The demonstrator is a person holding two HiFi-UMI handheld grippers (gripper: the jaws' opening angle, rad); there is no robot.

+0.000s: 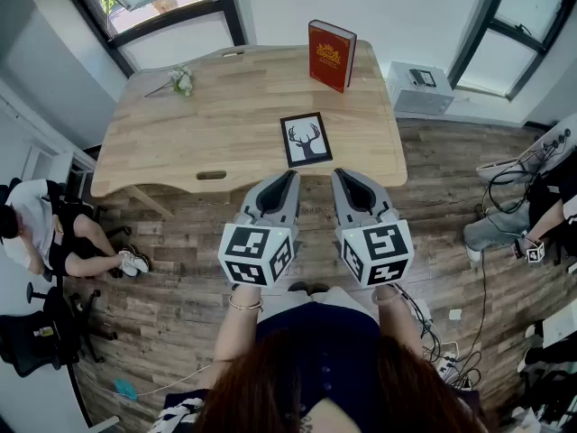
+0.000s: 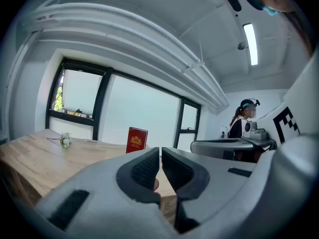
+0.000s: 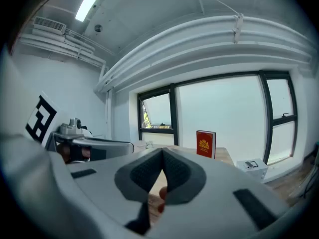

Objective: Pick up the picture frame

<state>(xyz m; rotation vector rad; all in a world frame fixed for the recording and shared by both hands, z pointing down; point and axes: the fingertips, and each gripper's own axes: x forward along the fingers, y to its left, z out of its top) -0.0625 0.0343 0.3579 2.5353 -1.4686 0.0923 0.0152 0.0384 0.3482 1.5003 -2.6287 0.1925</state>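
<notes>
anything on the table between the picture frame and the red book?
No. In the head view, only bare wooden table lies between the picture frame and the red book.

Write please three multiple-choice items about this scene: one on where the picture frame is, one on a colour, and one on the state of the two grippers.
1. Where is the picture frame?
A. Lying flat on the table, near its front edge
B. On the floor
C. Hanging on the wall

2. What colour is the upright book?
A. Blue
B. Red
C. Green

3. How are the left gripper and the right gripper?
A. Both wide open
B. Shut on the frame
C. Both shut, empty

Answers: 1 A, it lies on the wood by the near edge; 2 B, its cover is red; 3 C, each gripper view shows jaws together, nothing between.
</notes>
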